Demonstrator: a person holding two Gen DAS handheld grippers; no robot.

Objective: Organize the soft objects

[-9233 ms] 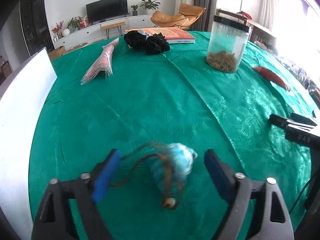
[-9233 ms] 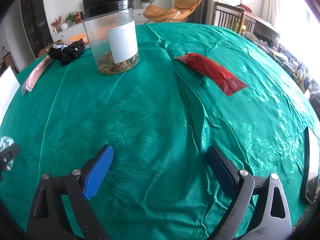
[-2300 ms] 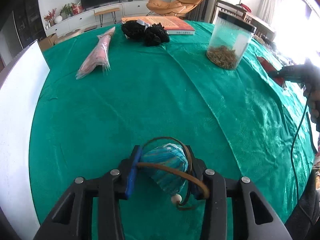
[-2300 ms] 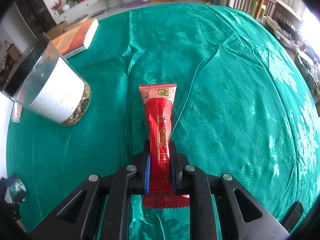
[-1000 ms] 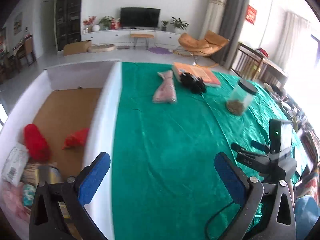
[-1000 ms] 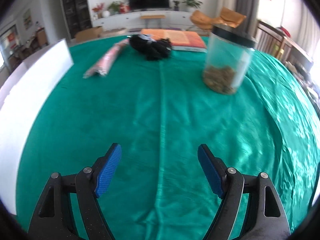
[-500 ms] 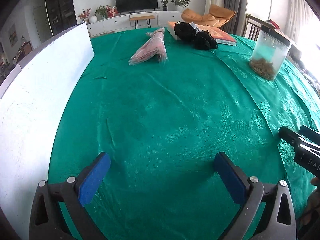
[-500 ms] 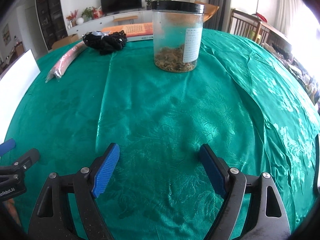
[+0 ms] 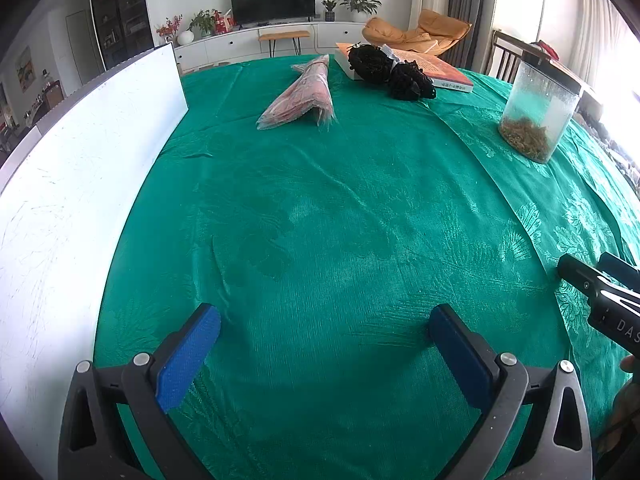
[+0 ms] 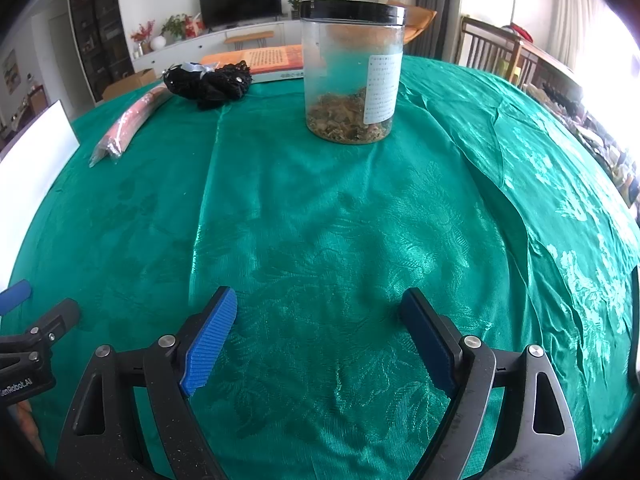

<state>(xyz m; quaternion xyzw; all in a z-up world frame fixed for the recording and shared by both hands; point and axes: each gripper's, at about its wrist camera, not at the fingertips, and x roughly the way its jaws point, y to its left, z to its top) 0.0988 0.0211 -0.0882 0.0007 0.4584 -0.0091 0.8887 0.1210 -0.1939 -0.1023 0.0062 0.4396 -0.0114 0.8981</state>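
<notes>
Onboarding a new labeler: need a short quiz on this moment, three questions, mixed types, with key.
1. True or false: the left gripper is shut on a soft object.
2. Multiple choice: the black lace bundle rests partly on which thing? A) the orange book B) the clear jar C) the white bin wall
3. Fill in: the lid of the clear jar is ____ in colour.

Key
1. False: both it and the right gripper are open, with only green tablecloth between the pads.
2. A; the pink plastic-wrapped pack lies beside the bundle.
3. Black.
</notes>
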